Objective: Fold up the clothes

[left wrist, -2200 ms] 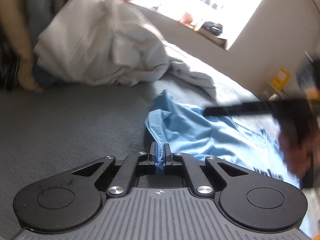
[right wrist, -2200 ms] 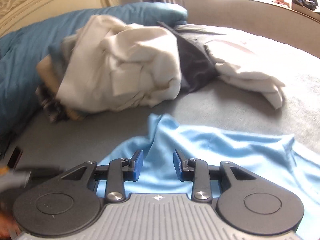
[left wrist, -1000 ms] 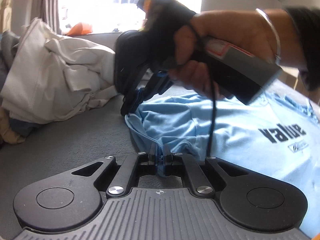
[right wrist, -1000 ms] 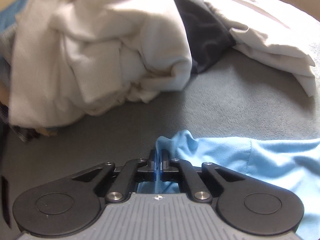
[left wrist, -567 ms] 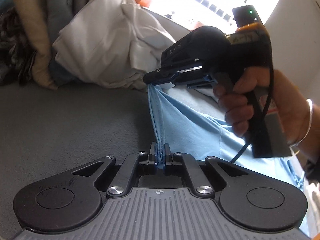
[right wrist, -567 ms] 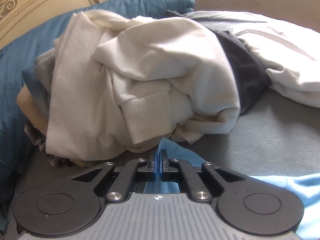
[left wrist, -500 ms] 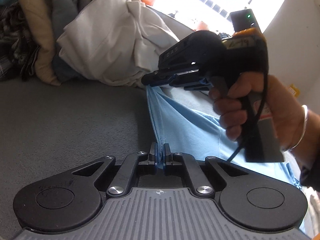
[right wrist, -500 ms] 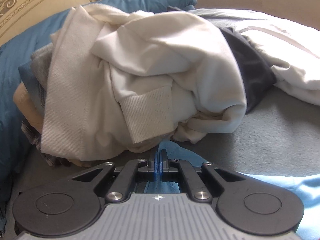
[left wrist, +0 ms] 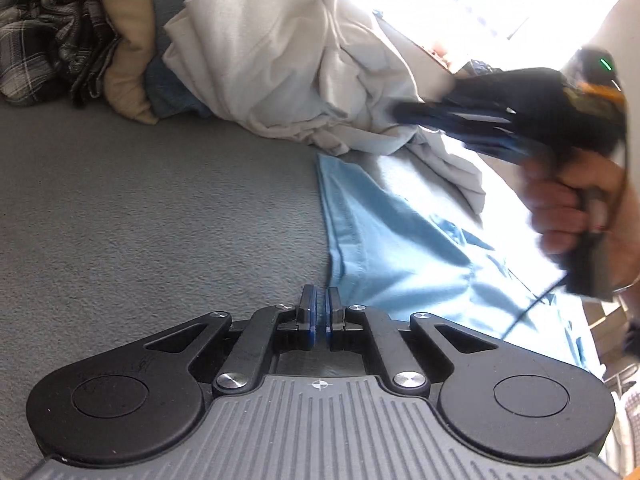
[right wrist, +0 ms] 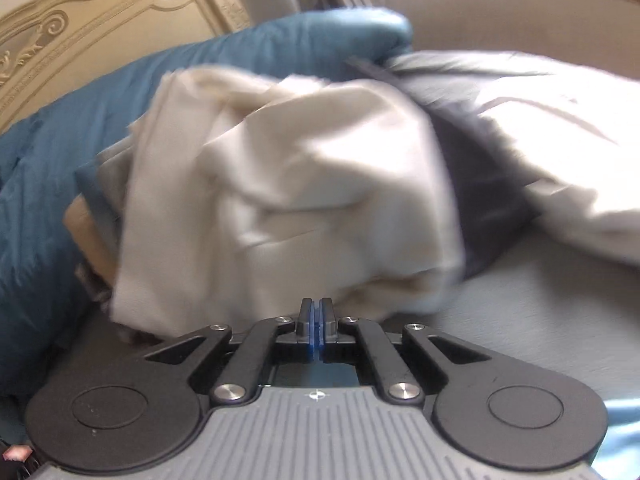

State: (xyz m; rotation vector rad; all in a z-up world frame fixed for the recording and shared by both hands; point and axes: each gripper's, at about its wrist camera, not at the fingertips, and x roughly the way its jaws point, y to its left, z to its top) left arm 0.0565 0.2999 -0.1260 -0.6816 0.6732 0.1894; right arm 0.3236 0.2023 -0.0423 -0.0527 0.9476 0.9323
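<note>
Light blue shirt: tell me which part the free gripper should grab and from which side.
Take the light blue shirt at the far corner of its stitched hem, opposite the near corner that the left gripper seems to pinch. Come in from the bare grey bedcover. The hem lies flat and exposed there, and the white clothes pile crowds the corner from behind.

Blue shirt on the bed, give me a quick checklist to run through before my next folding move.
1. Left gripper holds the blue shirt: ok, the hem runs into its shut jaws.
2. Right gripper holds the shirt: not ok, jaws shut with no cloth showing ahead of them.
3. Far shirt corner lifted: not ok, it lies on the bed.
4. Shirt smooth: not ok, creased.
5. Shirt apart from the white clothes pile: not ok, the corner lies against it.
</note>
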